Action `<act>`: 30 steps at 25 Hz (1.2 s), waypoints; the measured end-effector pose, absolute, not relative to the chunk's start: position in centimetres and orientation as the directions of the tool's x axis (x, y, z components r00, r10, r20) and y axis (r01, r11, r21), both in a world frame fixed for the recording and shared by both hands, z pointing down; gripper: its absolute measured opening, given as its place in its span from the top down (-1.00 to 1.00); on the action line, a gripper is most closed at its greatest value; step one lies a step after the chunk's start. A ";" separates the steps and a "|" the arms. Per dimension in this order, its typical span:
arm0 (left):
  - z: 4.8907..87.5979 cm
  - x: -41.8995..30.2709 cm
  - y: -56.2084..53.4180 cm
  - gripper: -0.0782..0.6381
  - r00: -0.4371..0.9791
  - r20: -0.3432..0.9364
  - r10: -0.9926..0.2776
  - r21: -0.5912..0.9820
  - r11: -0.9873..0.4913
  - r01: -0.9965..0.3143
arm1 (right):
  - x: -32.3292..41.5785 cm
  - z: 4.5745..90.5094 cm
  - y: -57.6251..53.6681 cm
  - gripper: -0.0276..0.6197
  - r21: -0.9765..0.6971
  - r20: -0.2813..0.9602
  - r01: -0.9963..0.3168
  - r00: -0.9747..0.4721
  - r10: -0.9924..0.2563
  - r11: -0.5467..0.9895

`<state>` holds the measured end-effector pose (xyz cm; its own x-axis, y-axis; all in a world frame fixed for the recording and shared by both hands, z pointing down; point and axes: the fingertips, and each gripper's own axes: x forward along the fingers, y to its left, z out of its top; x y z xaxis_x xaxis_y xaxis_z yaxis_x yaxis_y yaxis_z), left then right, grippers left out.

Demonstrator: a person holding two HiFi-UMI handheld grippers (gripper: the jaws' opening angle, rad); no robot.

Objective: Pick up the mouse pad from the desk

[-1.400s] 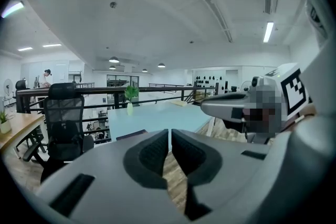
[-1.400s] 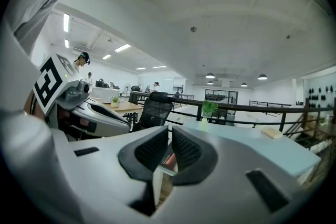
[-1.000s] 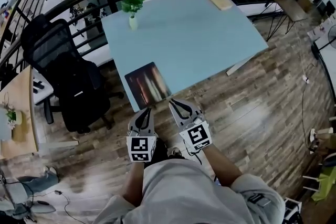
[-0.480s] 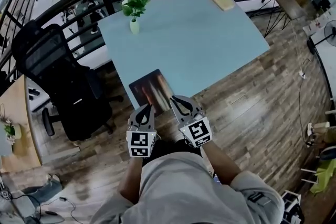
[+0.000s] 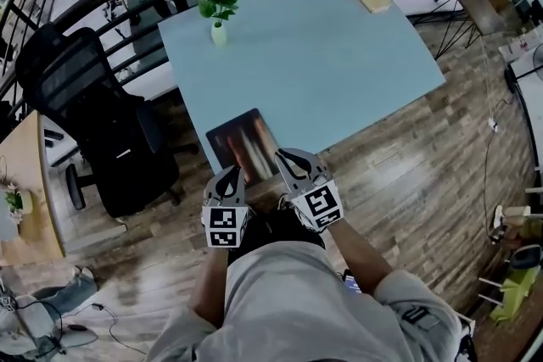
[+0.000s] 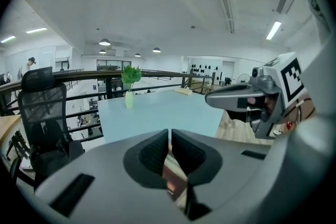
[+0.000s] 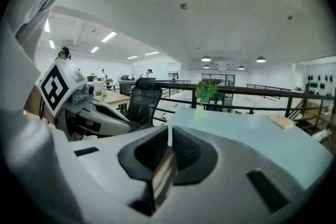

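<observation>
Head view shows left gripper [image 5: 235,173] and right gripper [image 5: 281,154], fingers clenched (empty), at the mouse pad [image 5: 242,141].

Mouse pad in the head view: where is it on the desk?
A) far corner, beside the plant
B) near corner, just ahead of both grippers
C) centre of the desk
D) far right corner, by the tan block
B: the mouse pad lies flat at the near corner of the desk, just ahead of the left gripper and right gripper.
</observation>
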<state>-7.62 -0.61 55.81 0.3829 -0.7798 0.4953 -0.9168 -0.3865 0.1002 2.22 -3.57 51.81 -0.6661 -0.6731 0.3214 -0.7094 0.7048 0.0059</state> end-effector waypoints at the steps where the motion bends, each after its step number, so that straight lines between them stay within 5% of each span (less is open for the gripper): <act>1: 56.3 -7.6 -0.6 0.70 0.373 0.506 -0.777 0.097 -0.379 -0.920 | 2.5 52.2 -3.7 0.82 0.005 0.328 -0.706 -0.667 -0.669 0.708; 22: 66.0 -5.7 2.8 0.69 0.213 0.704 -0.677 -0.043 -0.340 -0.939 | 7.3 64.4 -1.5 0.82 0.042 0.540 -0.584 -0.669 -0.510 0.811; 30: 70.5 -4.4 4.7 0.69 0.120 0.775 -0.620 -0.212 -0.435 -0.875 | 7.6 69.6 0.4 0.82 0.181 0.627 -0.416 -0.649 -0.430 0.891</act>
